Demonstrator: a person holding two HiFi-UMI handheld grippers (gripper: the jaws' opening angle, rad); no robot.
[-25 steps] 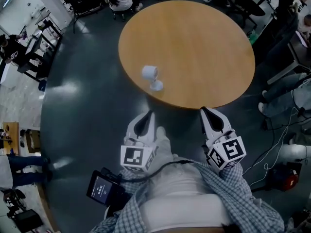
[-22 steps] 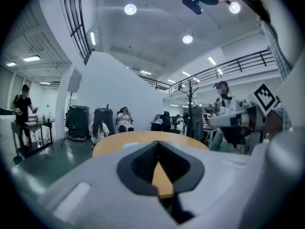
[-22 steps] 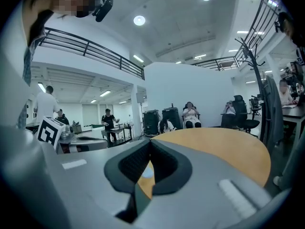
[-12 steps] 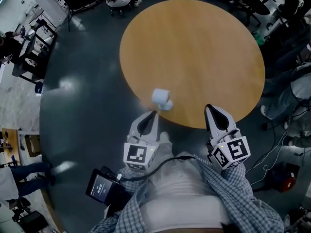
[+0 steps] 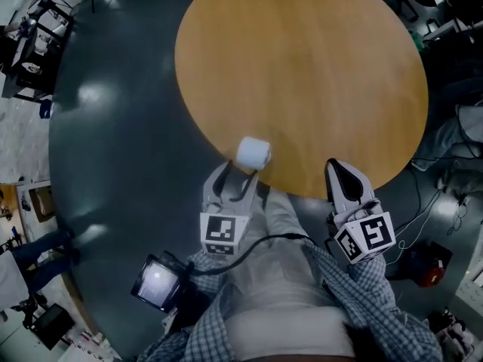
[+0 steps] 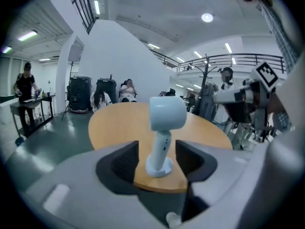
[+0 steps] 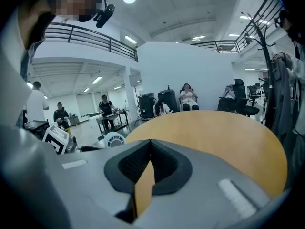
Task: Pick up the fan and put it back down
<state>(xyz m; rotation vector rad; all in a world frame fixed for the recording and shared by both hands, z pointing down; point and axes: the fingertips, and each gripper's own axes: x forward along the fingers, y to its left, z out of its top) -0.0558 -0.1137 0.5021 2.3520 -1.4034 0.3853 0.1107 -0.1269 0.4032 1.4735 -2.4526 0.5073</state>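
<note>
Approach step. Fan (image 5: 253,151) stood at table (image 5: 317,74) edge, 7 o'clock, bracketed untouched by opening left gripper (image 5: 240,178) jaws. Right gripper (image 5: 337,166) clenched, empty. Next: stem to be clamped, lifted.

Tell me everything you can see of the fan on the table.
The fan is small and pale blue-white, seemingly plastic: a drum-shaped head on a slim stem with a round base. It stands upright near the edge of the wooden table, touching only the tabletop. Its stem sits between the opening jaws of the left gripper, which do not press it.
</note>
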